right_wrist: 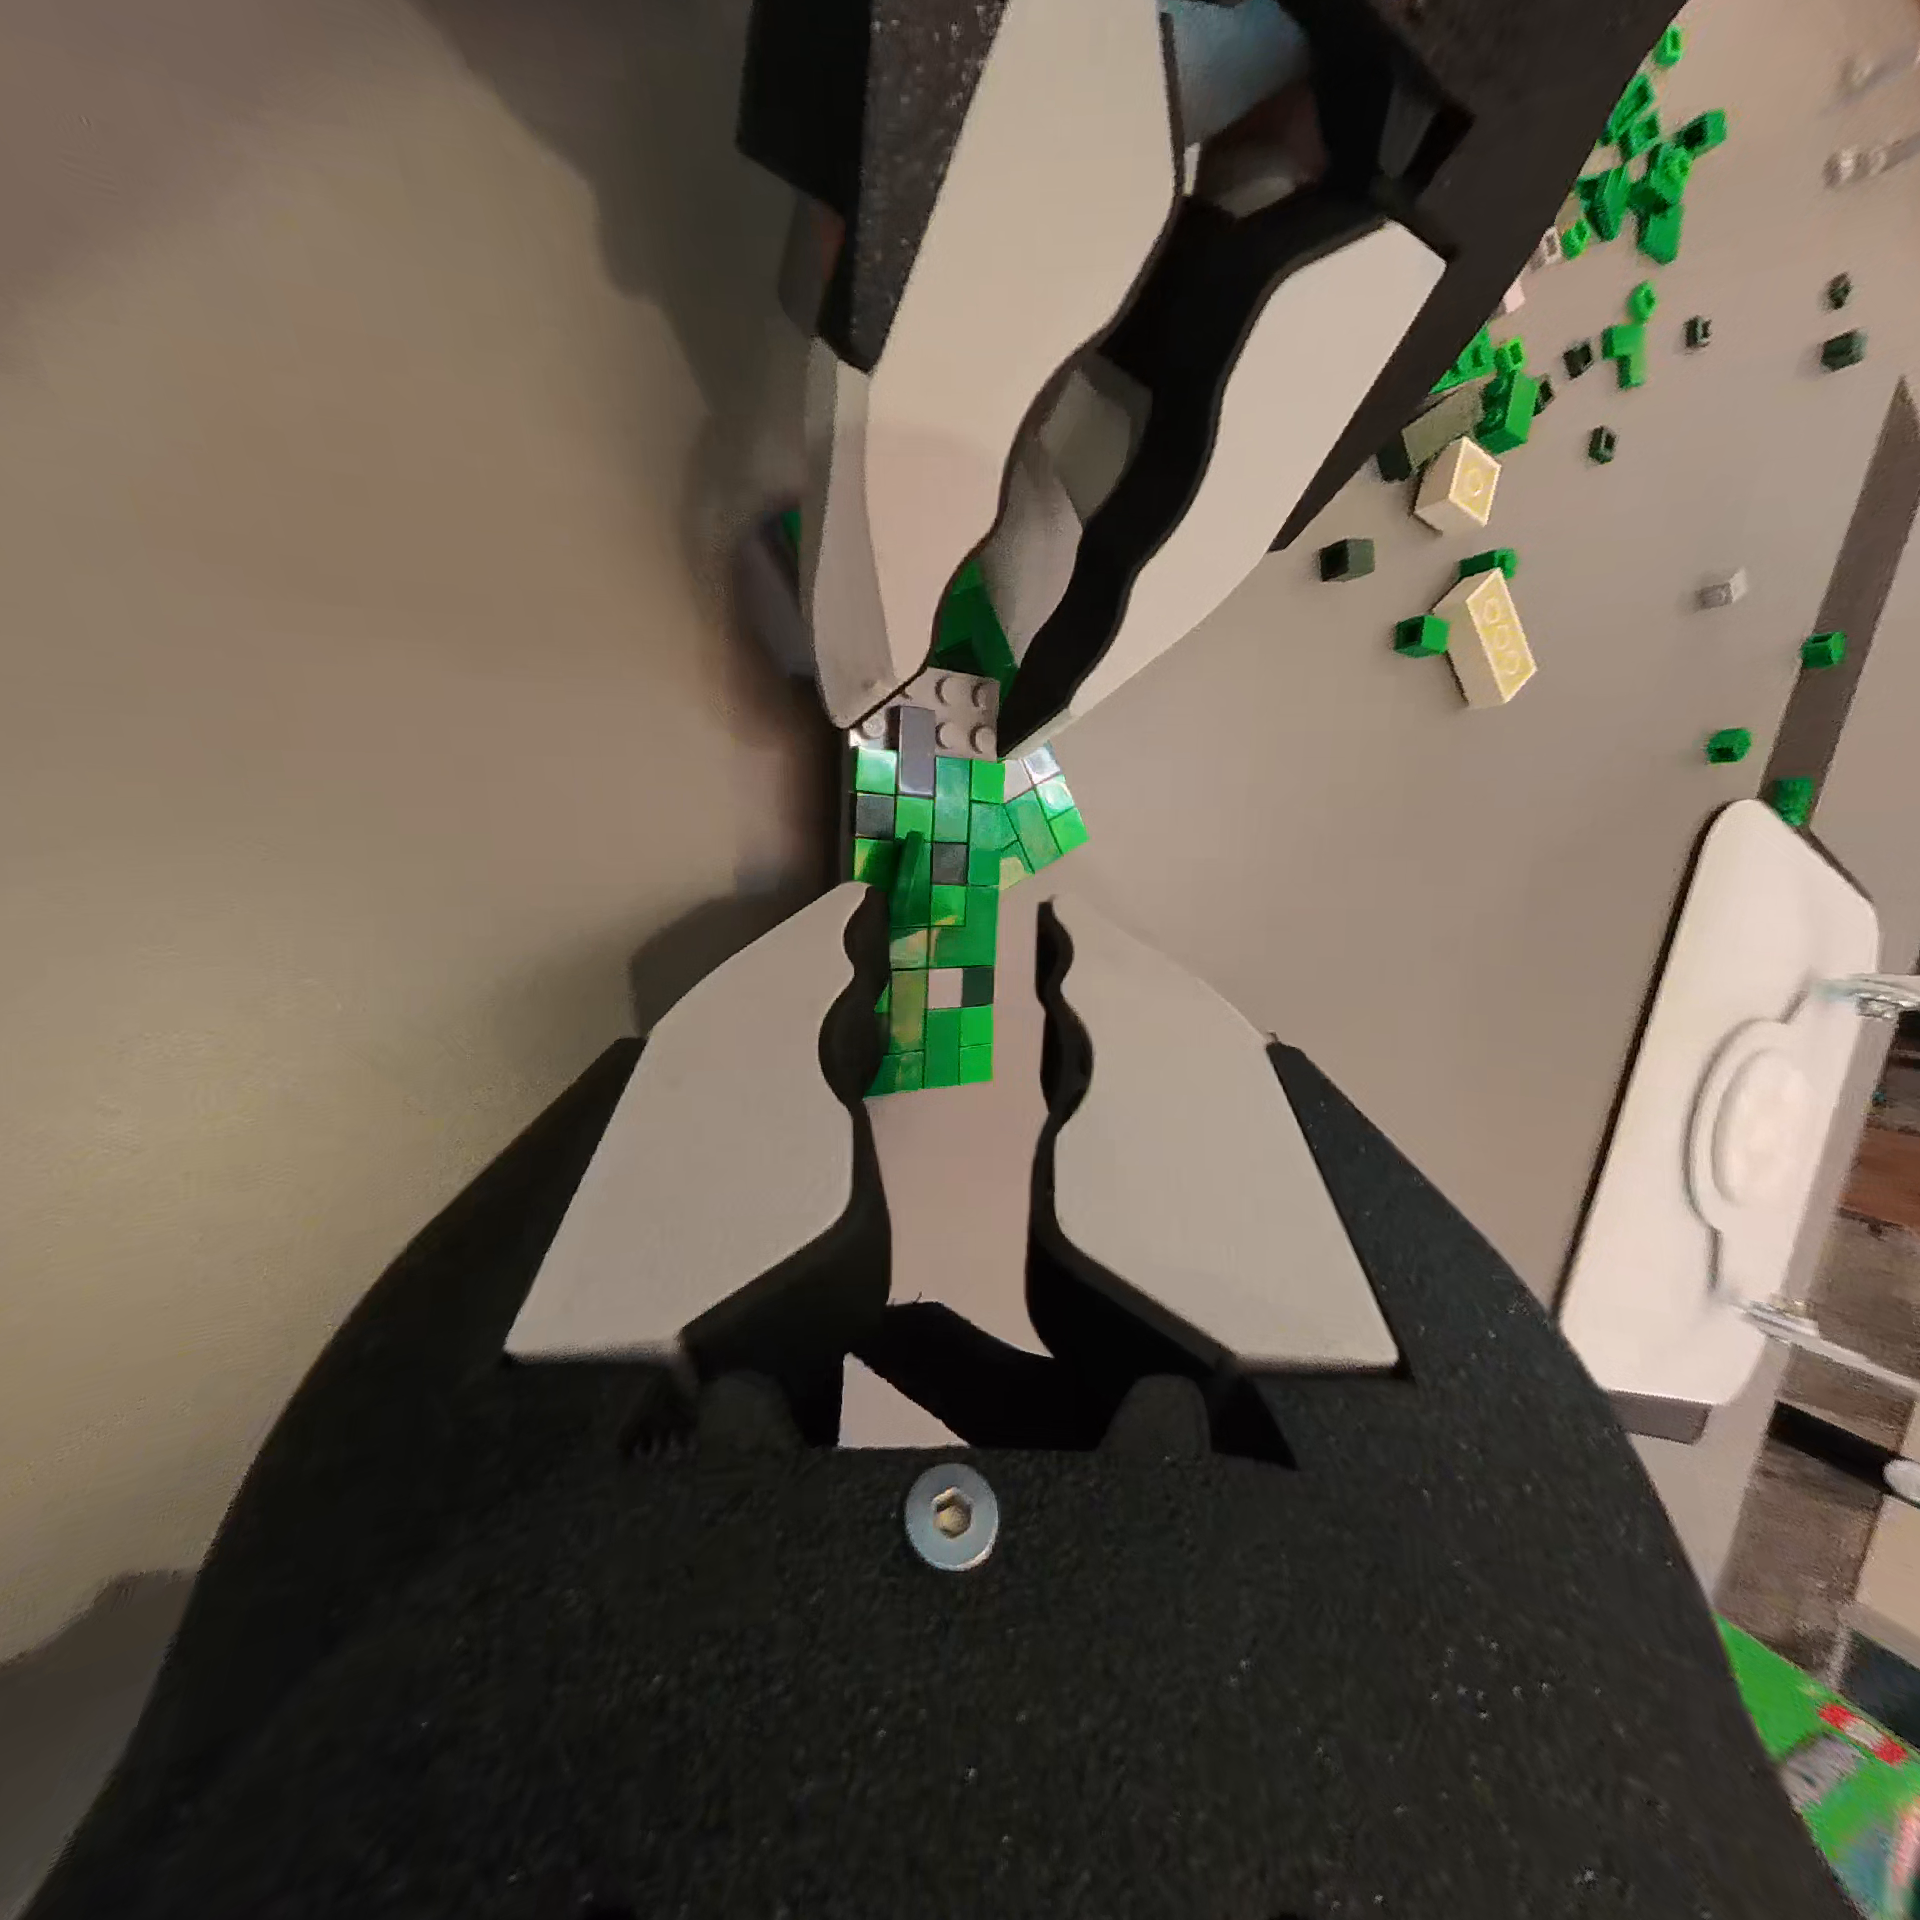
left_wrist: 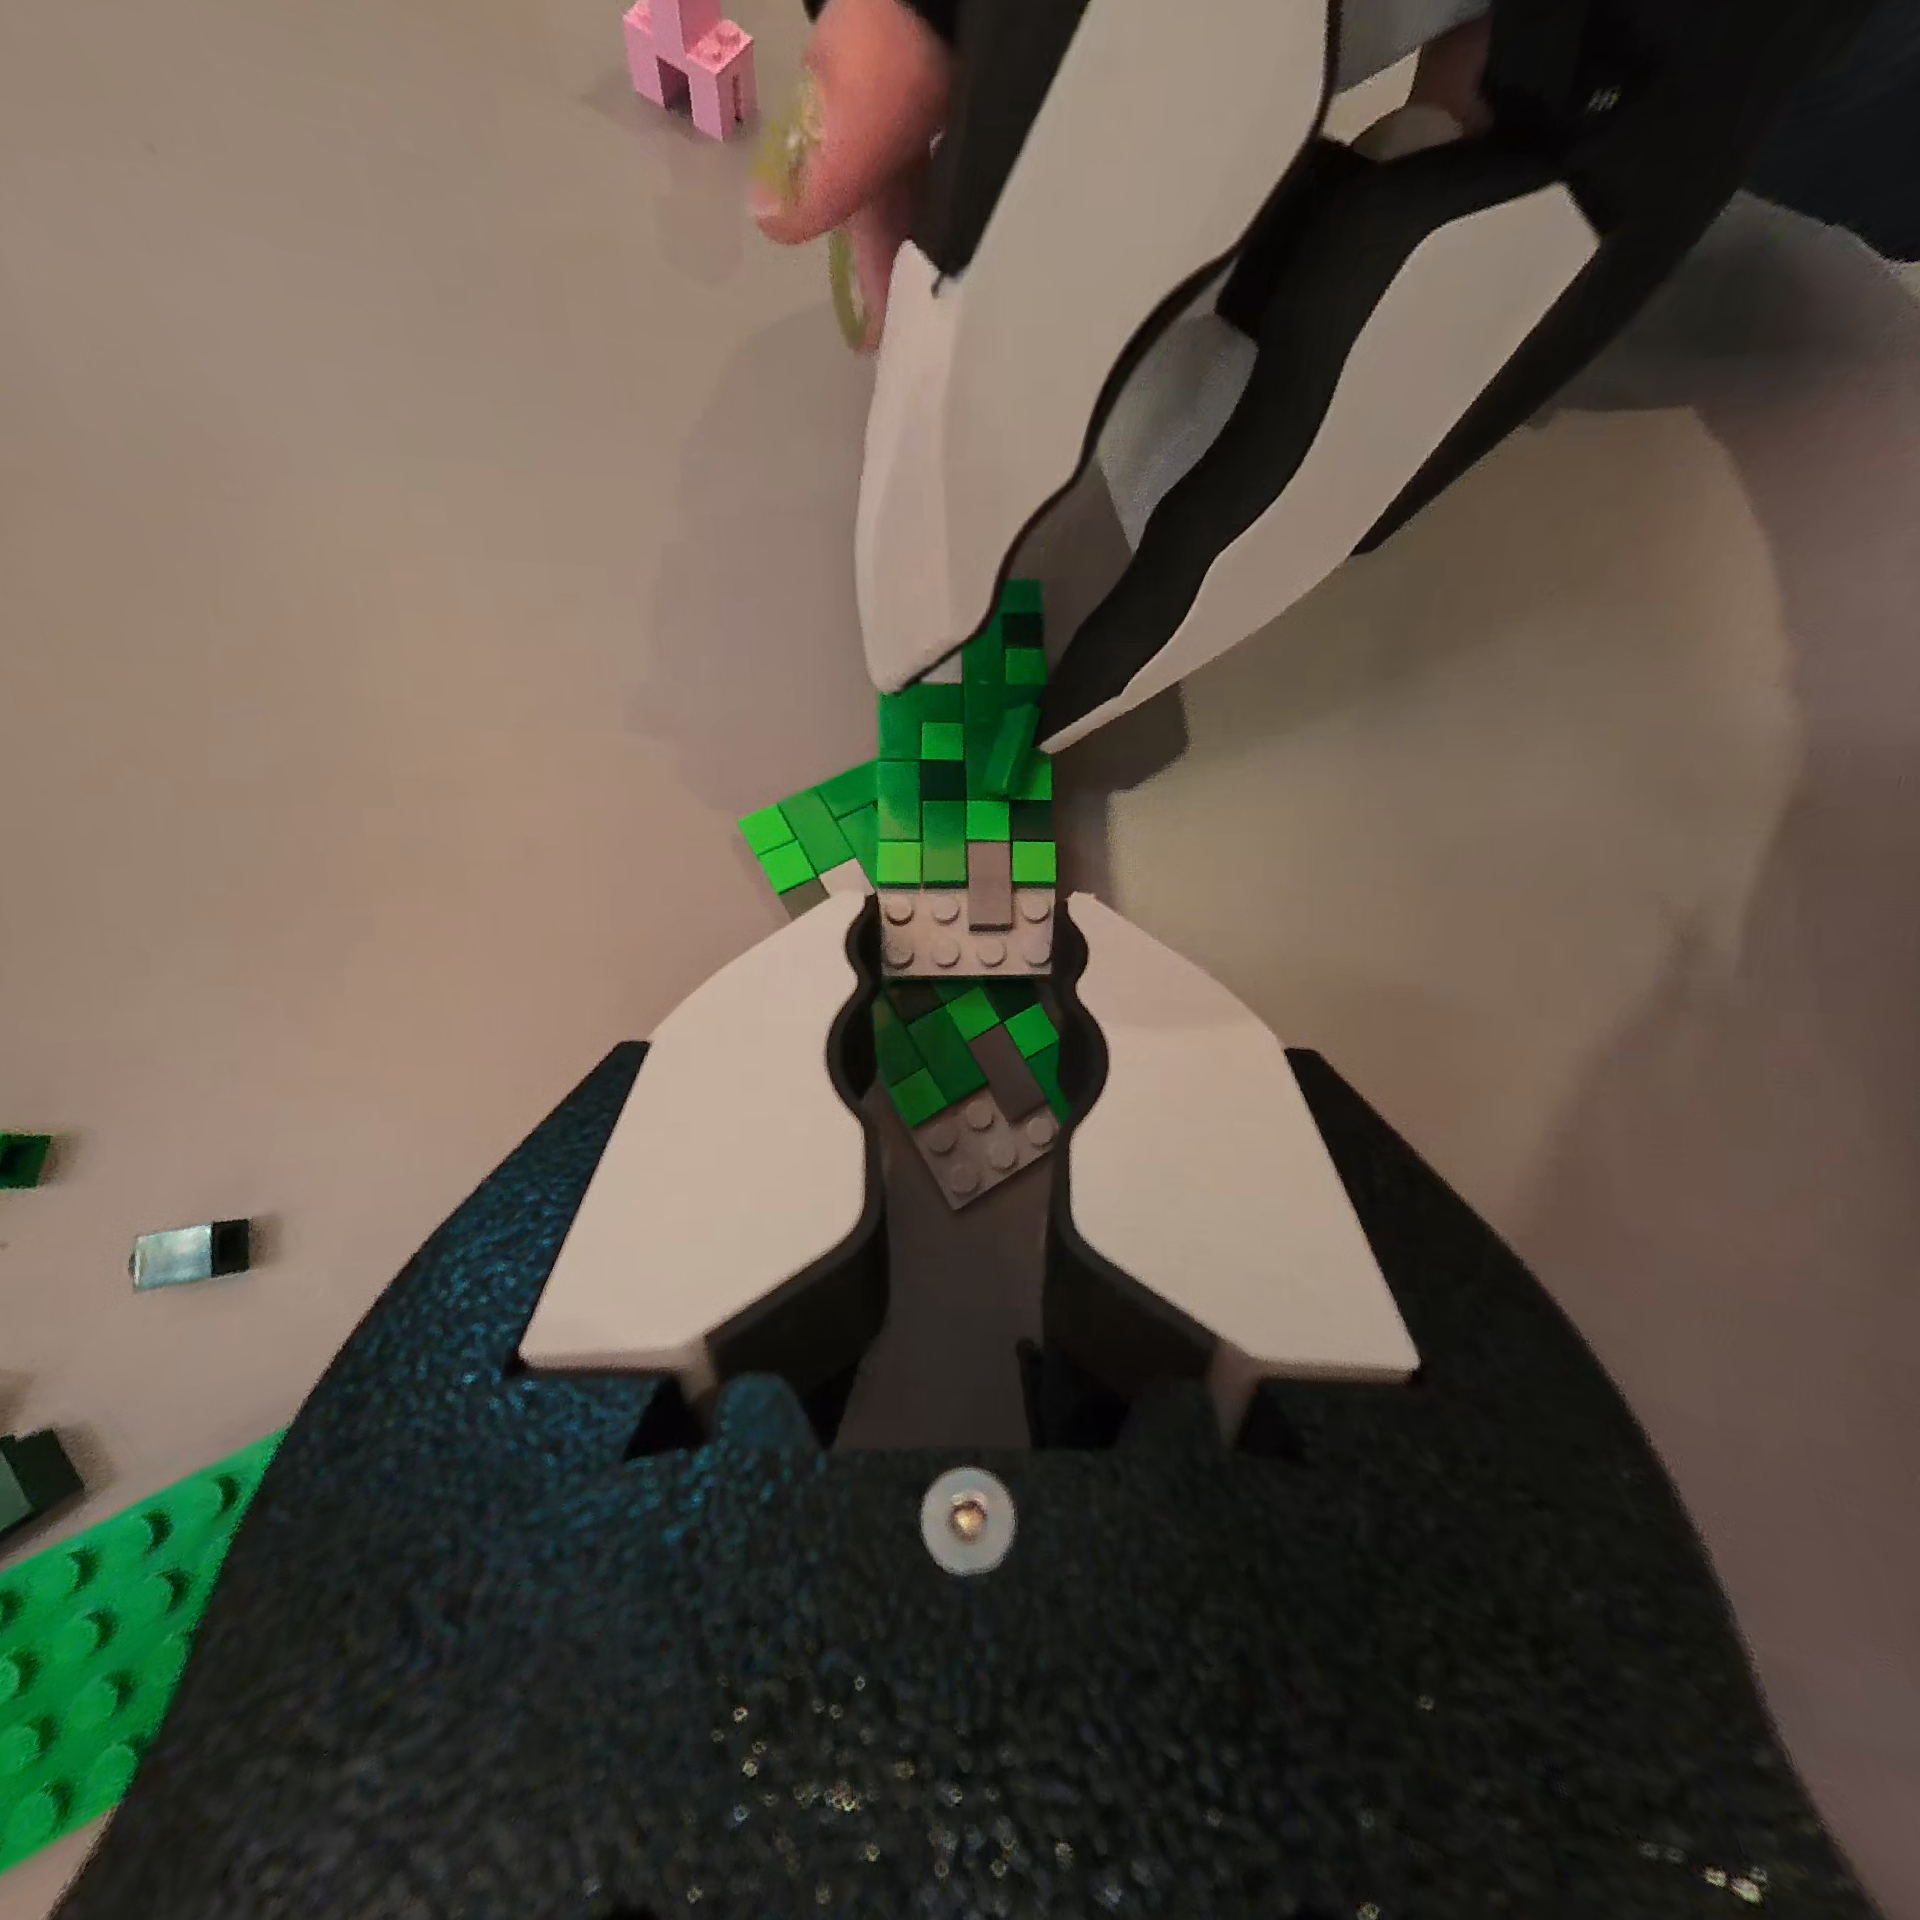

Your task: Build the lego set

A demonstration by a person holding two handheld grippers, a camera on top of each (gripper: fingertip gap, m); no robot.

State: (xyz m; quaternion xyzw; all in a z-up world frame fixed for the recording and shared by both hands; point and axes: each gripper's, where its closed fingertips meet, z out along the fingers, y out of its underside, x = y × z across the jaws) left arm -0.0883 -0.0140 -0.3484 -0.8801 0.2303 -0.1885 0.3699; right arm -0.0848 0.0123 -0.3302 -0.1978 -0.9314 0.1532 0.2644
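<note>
While grey tabletop [right_wrist: 312,520] spreads wide, green bricks [right_wrist: 1652,177] scattered, pink brick model [left_wrist: 691,52].

A plain beige tabletop [left_wrist: 343,540] fills both views, matte and evenly lit, with soft shadows [left_wrist: 1558,883] falling right of the tool. In the right wrist view, far right of the tool, the table edge [right_wrist: 1829,582] runs diagonally; beyond it a wood-toned floor [right_wrist: 1870,1174] shows, blurred. No walls or windows can be made out.

Each wrist camera looks down along its own claw, facing the other closely across the shared green brick model [left_wrist: 966,831].
</note>
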